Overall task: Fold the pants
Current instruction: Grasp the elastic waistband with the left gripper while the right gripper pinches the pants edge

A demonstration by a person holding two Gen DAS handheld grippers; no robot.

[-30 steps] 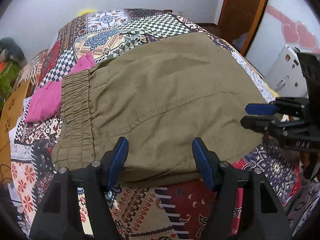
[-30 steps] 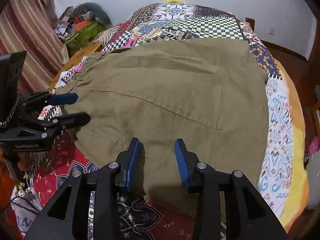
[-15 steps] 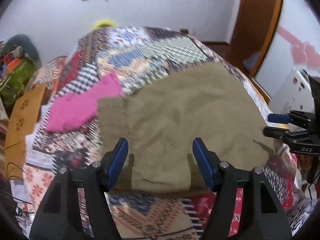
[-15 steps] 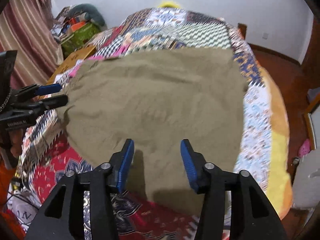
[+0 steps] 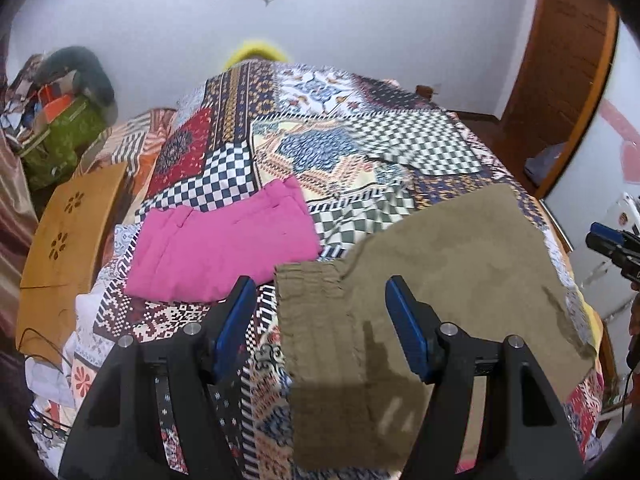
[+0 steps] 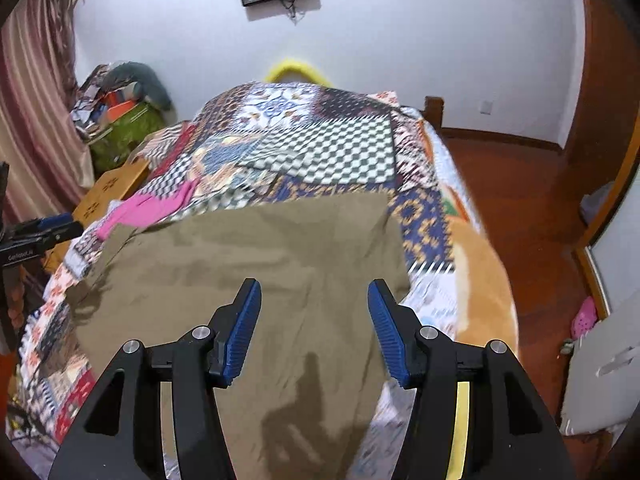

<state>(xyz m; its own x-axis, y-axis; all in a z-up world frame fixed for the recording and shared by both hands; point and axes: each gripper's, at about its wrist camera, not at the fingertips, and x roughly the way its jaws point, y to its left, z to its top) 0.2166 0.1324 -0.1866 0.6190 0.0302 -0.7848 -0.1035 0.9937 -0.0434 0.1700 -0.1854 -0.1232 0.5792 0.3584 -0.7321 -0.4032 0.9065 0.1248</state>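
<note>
Olive-green pants [image 5: 448,280] lie folded flat on the patchwork bedspread [image 5: 320,128], elastic waistband [image 5: 308,292] at their left end. They fill the near part of the right wrist view [image 6: 260,288]. My left gripper [image 5: 320,320] is open and empty, raised above the waistband end. My right gripper [image 6: 314,326] is open and empty, raised above the pants' right end. The right gripper's tips show at the left wrist view's right edge [image 5: 612,240]; the left gripper shows at the right wrist view's left edge [image 6: 40,232].
Folded pink pants [image 5: 224,244] lie on the bed left of the olive ones. A wooden board [image 5: 72,232] and a cluttered green bag [image 5: 60,136] stand left of the bed. A wooden floor [image 6: 520,208] and door lie right.
Both grippers have lifted up and back from the pants' near edge, with jaws staying open. The right jaws have opened wider. The pants lie still.
</note>
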